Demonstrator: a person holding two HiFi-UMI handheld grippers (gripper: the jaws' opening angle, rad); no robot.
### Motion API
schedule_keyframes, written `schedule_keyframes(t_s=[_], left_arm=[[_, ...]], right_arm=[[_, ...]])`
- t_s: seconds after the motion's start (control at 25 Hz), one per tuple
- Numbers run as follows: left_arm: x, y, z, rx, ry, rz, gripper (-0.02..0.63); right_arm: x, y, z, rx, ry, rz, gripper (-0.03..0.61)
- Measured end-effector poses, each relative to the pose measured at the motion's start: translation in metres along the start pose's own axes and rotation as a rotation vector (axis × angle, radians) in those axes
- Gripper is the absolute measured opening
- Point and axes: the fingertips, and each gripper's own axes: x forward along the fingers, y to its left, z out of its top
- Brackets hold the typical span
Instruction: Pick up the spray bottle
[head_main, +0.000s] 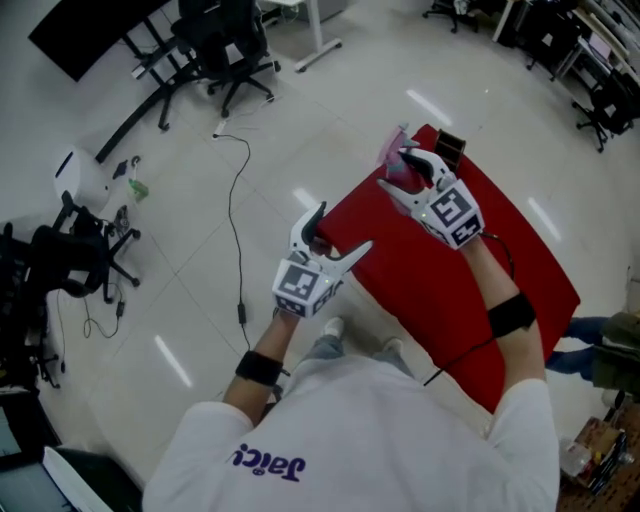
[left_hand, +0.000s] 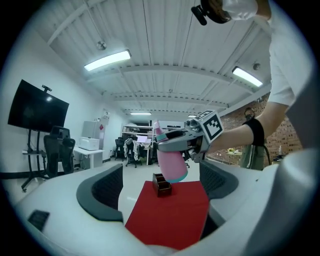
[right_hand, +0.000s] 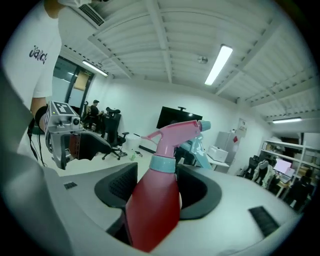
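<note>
Clamping the spray bottle (right_hand: 152, 210) above the red table (head_main: 450, 285) is the right gripper (head_main: 405, 168), while the left gripper (head_main: 341, 232) stands open.

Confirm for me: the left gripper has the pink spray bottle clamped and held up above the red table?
Not the left. The right gripper view shows the right gripper clamped on the spray bottle, held up above the red table. The left gripper has its jaws apart with nothing between them.
</note>
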Motion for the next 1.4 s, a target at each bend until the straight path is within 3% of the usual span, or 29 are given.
schedule_keyframes(t_s=[0.32,0.52,0.84,1.16,1.4], left_arm=[[0.03,-0.04,0.009,0.041,-0.024,-0.146,0.491],[0.048,-0.073,0.012,0.065,-0.028,-0.248,0.491],[0.072,-0.119,0.001,0.098,-0.023,-0.382,0.491],[0.09,-0.176,0.008,0.105,-0.027,-0.494,0.491],[0.102,-0.203,0.002,0.099,-0.018,-0.507,0.491]], right_arm=[[-0.144,-0.036,-0.029,0.197,-0.104,-0.329,0.253],[-0.242,-0.041,-0.066,0.246,-0.111,-0.57,0.253],[-0.374,-0.004,-0.121,0.264,-0.104,-0.902,0.255],[-0.451,0.052,-0.154,0.295,-0.057,-1.123,0.255],[-0.475,0.086,-0.181,0.342,-0.021,-1.235,0.255]])
